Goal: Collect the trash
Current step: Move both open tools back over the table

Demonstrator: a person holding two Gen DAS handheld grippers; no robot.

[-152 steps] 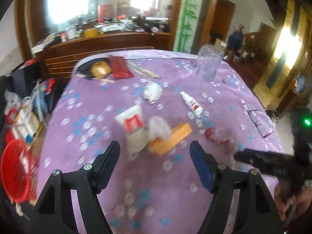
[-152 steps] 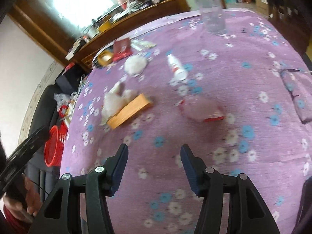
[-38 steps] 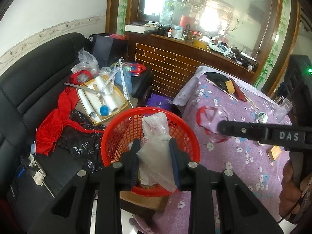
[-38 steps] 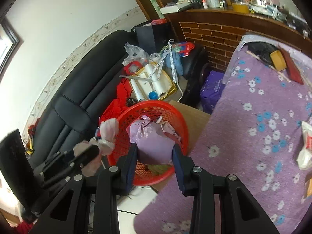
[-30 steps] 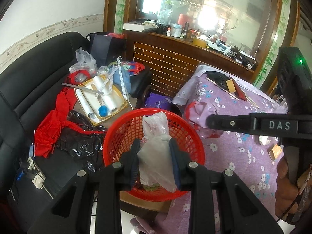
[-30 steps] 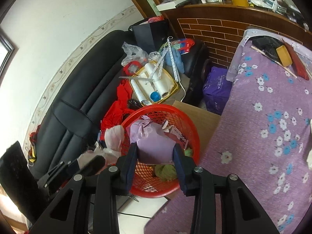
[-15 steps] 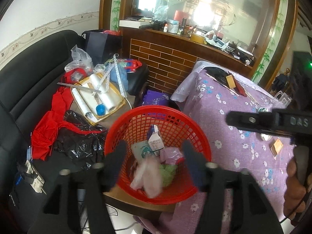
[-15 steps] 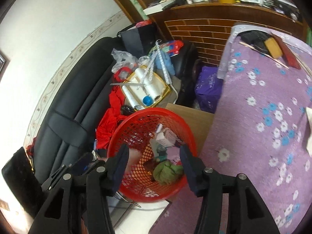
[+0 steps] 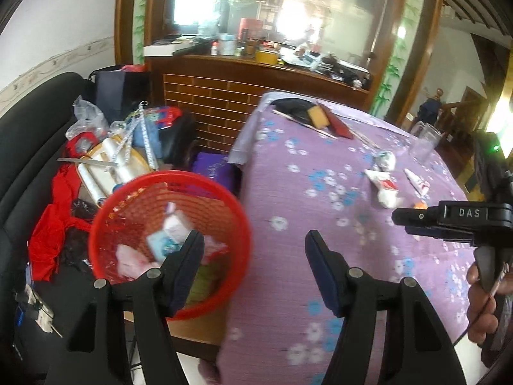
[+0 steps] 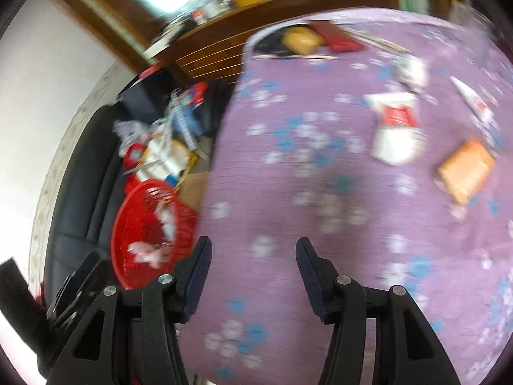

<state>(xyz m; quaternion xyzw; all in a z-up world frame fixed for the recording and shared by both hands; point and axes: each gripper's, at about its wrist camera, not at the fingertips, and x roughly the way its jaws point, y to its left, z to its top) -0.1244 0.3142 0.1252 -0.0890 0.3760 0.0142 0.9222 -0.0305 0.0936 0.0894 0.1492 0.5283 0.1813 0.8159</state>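
Note:
A red mesh basket with several pieces of trash stands beside the purple floral table; it also shows in the right wrist view. My left gripper is open and empty over the table's near left edge. My right gripper is open and empty above the table; its body shows in the left wrist view. On the table lie a white packet with a red label, an orange box, a crumpled white wad and a small white tube.
A clear glass stands at the far right of the table. A yellow sponge and red case lie at its far end. A black sofa with clutter and a cardboard box sit left of the table.
Both grippers opened and dropped their crumpled bags into the red basket, then swung right from over the basket toward the table. The right wrist view is motion-blurred.

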